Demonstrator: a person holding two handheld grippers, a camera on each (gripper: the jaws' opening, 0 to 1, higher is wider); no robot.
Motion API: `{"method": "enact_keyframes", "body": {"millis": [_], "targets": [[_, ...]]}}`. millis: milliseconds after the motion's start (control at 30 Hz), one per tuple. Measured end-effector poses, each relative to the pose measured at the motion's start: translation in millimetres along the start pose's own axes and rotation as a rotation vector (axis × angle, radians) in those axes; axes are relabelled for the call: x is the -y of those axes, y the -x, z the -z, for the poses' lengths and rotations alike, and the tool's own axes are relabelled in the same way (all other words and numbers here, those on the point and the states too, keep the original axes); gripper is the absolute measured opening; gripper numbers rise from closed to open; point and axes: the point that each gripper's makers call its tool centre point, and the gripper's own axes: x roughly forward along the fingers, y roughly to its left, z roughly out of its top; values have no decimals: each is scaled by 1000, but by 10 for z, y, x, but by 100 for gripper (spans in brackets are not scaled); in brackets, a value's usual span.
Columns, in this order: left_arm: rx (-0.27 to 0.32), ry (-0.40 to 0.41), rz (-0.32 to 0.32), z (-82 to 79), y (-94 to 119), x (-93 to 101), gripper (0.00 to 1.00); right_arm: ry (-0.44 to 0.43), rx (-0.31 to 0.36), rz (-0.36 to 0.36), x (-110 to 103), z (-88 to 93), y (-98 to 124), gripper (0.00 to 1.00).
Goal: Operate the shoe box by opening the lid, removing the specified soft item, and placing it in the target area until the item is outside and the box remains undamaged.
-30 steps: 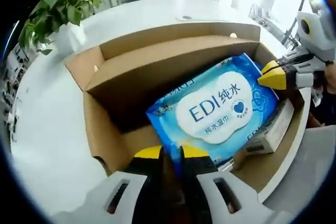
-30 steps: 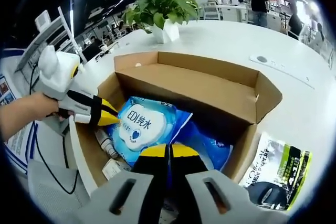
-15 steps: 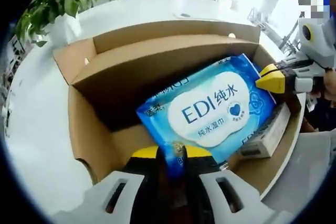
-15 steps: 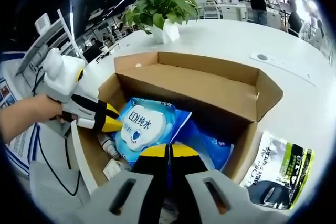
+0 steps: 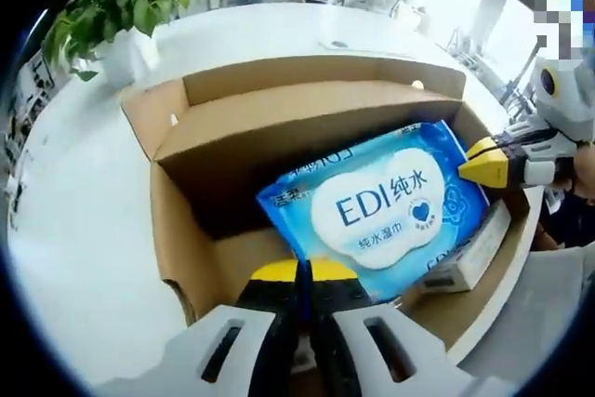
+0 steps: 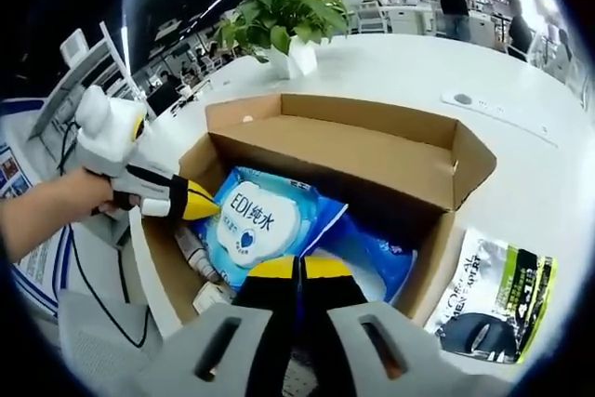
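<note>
An open cardboard shoe box (image 5: 232, 118) stands on a white table, its lid folded back. Inside it, tilted up, lies a blue wet-wipes pack (image 5: 381, 202) printed "EDI". My left gripper (image 5: 302, 271) is shut on the pack's near corner. The right gripper (image 5: 483, 160) comes in from the right, its yellow tips closed on the pack's far end. In the right gripper view, the same pack (image 6: 256, 225) lies in the box (image 6: 372, 151). My right gripper (image 6: 299, 269) is shut on its edge, and the left gripper (image 6: 197, 204) pinches the opposite end.
A white carton (image 5: 469, 248) and a small bottle (image 6: 191, 248) lie in the box under the pack, beside more blue wrapping (image 6: 376, 262). A green-and-black packet (image 6: 493, 295) lies on the table beside the box. A potted plant (image 6: 288, 20) stands behind it.
My left gripper's jaws have closed tight on the pack's corner. The pack has lifted and shifted a little inside the box. The right gripper keeps its hold.
</note>
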Motion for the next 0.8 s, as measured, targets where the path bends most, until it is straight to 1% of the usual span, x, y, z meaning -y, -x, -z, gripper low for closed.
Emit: {"method": "enact_keyframes", "body": {"millis": [100, 300, 467, 600, 800], "targets": [[16, 13, 0, -39, 63, 6, 0, 17, 9, 3, -9, -11, 23, 0], [56, 31, 4, -116, 182, 39, 0, -15, 51, -3, -17, -110, 135, 0], [91, 36, 14, -197, 297, 126, 0, -44, 74, -5, -13, -167, 258, 0], [106, 45, 25, -255, 370, 203, 0, -68, 83, -5, 6, -180, 354, 0], [123, 30, 46, -341, 442, 360, 0, -98, 99, 0, 48, -209, 537, 0]]}}
